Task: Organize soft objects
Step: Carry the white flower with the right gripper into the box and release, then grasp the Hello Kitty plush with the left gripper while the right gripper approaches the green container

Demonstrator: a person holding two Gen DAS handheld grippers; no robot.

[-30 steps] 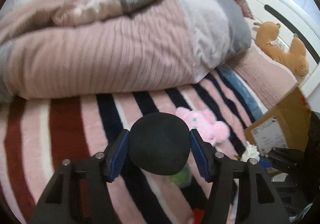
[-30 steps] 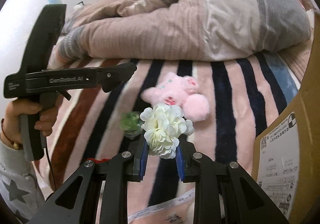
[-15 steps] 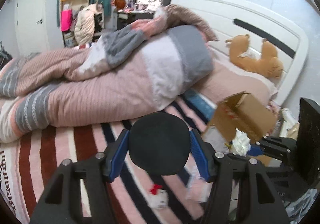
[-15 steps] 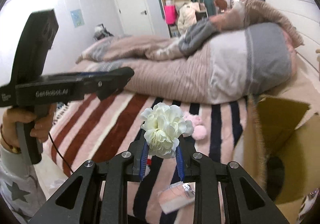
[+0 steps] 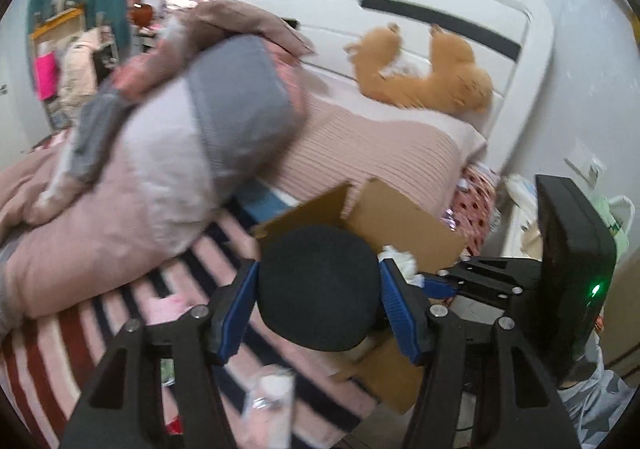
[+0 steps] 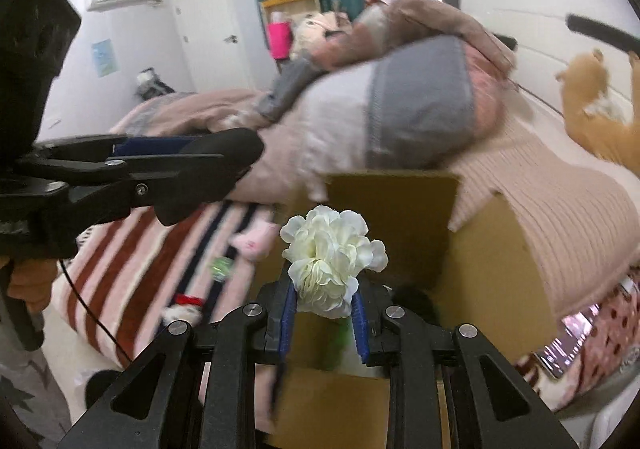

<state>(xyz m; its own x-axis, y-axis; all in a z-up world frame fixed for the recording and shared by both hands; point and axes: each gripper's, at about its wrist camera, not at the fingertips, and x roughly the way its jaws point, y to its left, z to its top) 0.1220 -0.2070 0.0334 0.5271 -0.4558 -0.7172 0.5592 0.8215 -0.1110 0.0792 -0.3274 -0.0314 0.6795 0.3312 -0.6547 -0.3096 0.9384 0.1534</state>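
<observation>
My left gripper [image 5: 318, 295] is shut on a black foam ball [image 5: 318, 285] and holds it in front of an open cardboard box [image 5: 400, 217]. My right gripper [image 6: 324, 311] is shut on a white fabric flower [image 6: 332, 253] and holds it over the box's open top [image 6: 400, 221]. The left gripper with the ball also shows at the left of the right wrist view [image 6: 224, 147]. A pink plush [image 6: 254, 239], a small green object [image 6: 220, 267] and a red-and-white toy [image 6: 184, 307] lie on the striped blanket [image 6: 132, 249].
A rolled pink and grey duvet [image 5: 160, 169] lies across the bed. An orange plush [image 5: 428, 77] rests against the white headboard [image 5: 400, 9]. A blurred white packet [image 5: 272, 397] lies near the bed's front edge. A phone [image 6: 568, 345] lies at the right.
Both grippers have swung right with their loads, from the striped blanket toward the cardboard box. The box now stands directly in front of both.
</observation>
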